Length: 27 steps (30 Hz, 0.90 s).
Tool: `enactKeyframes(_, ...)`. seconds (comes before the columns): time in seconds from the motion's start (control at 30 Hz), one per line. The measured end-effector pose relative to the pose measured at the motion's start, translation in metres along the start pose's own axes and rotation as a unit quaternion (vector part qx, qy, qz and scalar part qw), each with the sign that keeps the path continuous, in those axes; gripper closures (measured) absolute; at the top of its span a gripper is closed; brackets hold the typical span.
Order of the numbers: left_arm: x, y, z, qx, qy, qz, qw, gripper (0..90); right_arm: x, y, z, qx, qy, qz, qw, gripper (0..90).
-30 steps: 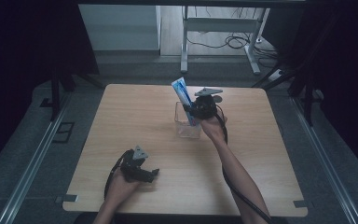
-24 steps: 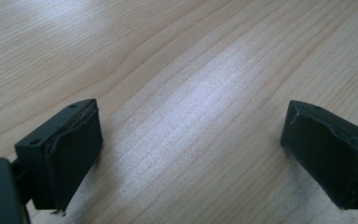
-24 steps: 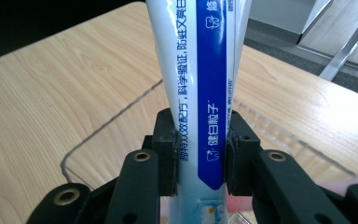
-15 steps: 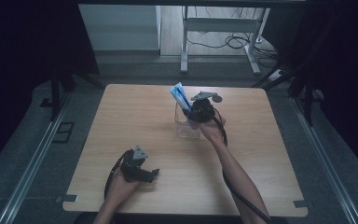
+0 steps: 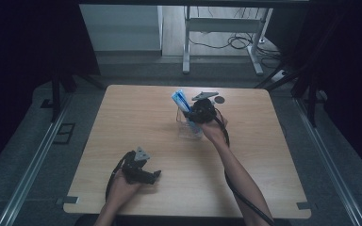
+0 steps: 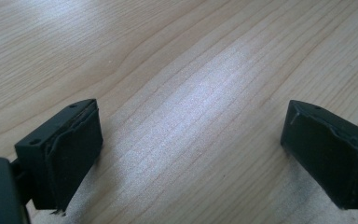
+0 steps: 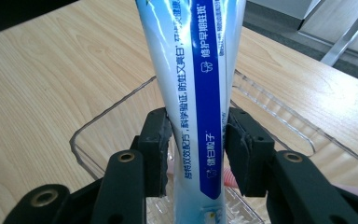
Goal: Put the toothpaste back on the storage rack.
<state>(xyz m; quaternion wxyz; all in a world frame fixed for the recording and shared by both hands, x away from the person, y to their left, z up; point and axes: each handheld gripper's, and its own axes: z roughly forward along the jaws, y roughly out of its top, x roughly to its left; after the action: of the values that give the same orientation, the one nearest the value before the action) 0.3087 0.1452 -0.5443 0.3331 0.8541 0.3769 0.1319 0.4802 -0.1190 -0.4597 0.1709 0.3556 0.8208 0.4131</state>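
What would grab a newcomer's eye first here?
The blue-and-white toothpaste tube standing tall in the clear plastic container near the middle of the wooden table, between the jaws of the right gripper. Those jaws have just been opening and sit close beside the tube. Nearer the person, the left gripper rests with jaws wide apart over bare wood.

You have a pale wood-grain counter [image 5: 136, 117], smooth with a soft satin sheen and fine lines in its grain. On it stands a clear plastic box [image 7: 98, 135], glossy, with thin see-through walls. The white and blue toothpaste tube [image 7: 193, 70] is glossy plastic film, smooth, printed with lettering. Your right tool [image 7: 198, 149] has matt black plastic links with metal rivets, and dull rubbery pads [image 7: 156, 149]. Your left tool [image 6: 191, 154] shows matt black pads [image 6: 77, 154], worn and frayed at the edges.
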Motion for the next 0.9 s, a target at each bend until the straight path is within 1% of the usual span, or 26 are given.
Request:
enactKeyframes(0.37,0.0,0.0,0.0,0.0,0.0,0.0,1.0,5.3,0.0,-0.001,-0.002,-0.008,0.004,0.006,0.9999,58.0)
enactKeyframes(0.5,0.0,0.0,0.0,0.0,0.0,0.0,1.0,5.3,-0.001,0.002,-0.008,-0.017,0.011,0.009,0.9998,56.6)
enactKeyframes(0.63,0.0,0.0,0.0,0.0,0.0,0.0,1.0,5.3,0.001,0.005,-0.013,-0.022,0.016,0.003,0.9996,54.0)
enactKeyframes(0.73,0.0,0.0,0.0,0.0,0.0,0.0,1.0,5.3,0.002,0.006,-0.016,-0.022,0.02,0.001,0.9996,52.2)
enactKeyframes(0.9,0.0,0.0,0.0,0.0,0.0,0.0,1.0,5.3,0.004,0.006,-0.019,-0.017,0.031,0.004,0.9994,50.2)
